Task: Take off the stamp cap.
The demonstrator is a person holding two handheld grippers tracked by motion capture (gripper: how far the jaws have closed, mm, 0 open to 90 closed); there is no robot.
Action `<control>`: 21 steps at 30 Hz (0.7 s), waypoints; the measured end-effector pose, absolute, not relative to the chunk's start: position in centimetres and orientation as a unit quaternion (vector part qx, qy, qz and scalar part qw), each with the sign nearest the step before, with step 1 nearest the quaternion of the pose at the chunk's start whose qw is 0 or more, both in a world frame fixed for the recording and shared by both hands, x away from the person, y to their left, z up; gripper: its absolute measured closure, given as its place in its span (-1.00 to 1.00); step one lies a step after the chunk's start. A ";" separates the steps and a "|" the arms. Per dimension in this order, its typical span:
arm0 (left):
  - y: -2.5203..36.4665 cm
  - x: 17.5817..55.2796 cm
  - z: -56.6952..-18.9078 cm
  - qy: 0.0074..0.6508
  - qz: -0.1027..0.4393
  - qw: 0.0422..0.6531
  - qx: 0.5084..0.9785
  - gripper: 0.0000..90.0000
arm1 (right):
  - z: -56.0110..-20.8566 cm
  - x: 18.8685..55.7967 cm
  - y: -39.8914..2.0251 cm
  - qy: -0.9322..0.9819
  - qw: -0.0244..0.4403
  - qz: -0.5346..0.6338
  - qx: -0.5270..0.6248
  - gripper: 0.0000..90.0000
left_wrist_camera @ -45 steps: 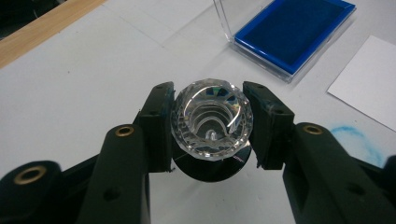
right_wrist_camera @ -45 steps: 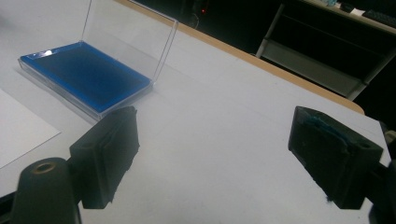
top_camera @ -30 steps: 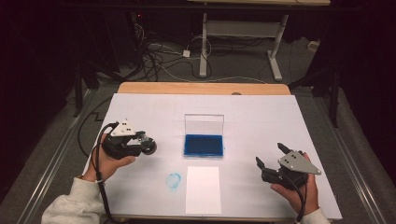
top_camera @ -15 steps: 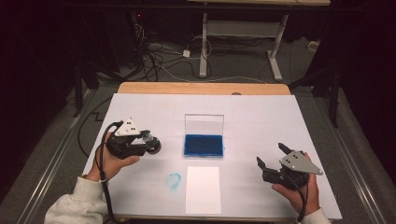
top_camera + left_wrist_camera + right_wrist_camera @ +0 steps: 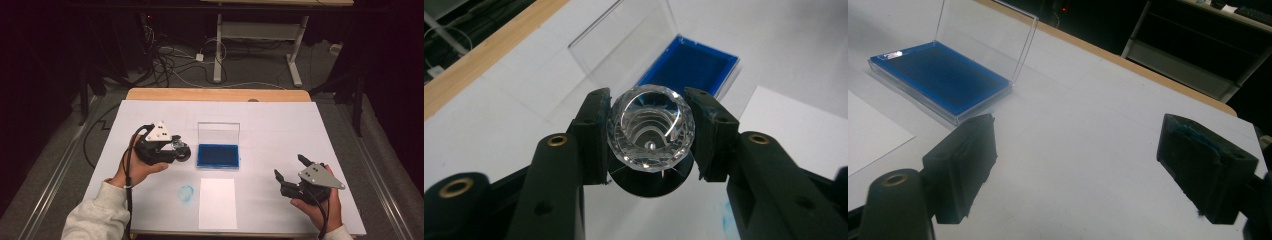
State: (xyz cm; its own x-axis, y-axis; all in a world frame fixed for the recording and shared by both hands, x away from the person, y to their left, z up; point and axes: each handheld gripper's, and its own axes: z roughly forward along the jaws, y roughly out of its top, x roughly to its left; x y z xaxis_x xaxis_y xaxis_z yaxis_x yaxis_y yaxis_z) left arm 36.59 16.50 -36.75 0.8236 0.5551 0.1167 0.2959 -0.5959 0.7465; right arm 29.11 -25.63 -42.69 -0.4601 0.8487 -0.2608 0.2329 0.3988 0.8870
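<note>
The clear faceted stamp [image 5: 651,131] is clamped between the left tongs [image 5: 181,151], held above the white-covered worktop [image 5: 280,125] just left of the blue ink pad [image 5: 218,155], whose clear lid [image 5: 218,133] stands open behind it; past the worktop's wooden far edge the room is dark, with cables on the floor. Since a second ago the left hand [image 5: 135,167] has carried the stamp closer to the ink pad, away from the blue print [image 5: 186,192] beside the white sheet [image 5: 217,202]. The right tongs [image 5: 289,174], well right of the ink pad, gape empty, resting in a hand at the worktop's near edge.

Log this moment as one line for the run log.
left gripper: shut on crystal stamp | near open ink pad | right gripper: open, empty
</note>
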 end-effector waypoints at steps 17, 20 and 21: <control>12.9 37.6 -35.6 0.203 0.159 0.395 0.882 0.22 | -42.6 30.6 -24.7 0.766 0.338 0.423 0.347 -0.61; 12.5 37.7 -35.6 0.200 0.156 0.399 0.881 0.22 | -42.4 30.7 -24.4 0.776 0.322 0.431 0.329 -0.51; 12.3 37.7 -35.6 0.199 0.155 0.399 0.881 0.22 | -42.2 30.7 -24.1 0.782 0.317 0.434 0.316 -0.50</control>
State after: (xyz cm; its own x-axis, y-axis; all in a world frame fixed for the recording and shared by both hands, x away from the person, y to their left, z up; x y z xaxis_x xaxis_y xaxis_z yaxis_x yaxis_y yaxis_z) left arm 37.70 12.32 -35.57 0.8728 0.4743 0.1152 0.2261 -0.6021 0.7657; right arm 30.73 -24.05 -42.19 -0.5995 0.7694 -0.2207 0.2194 0.4231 0.8791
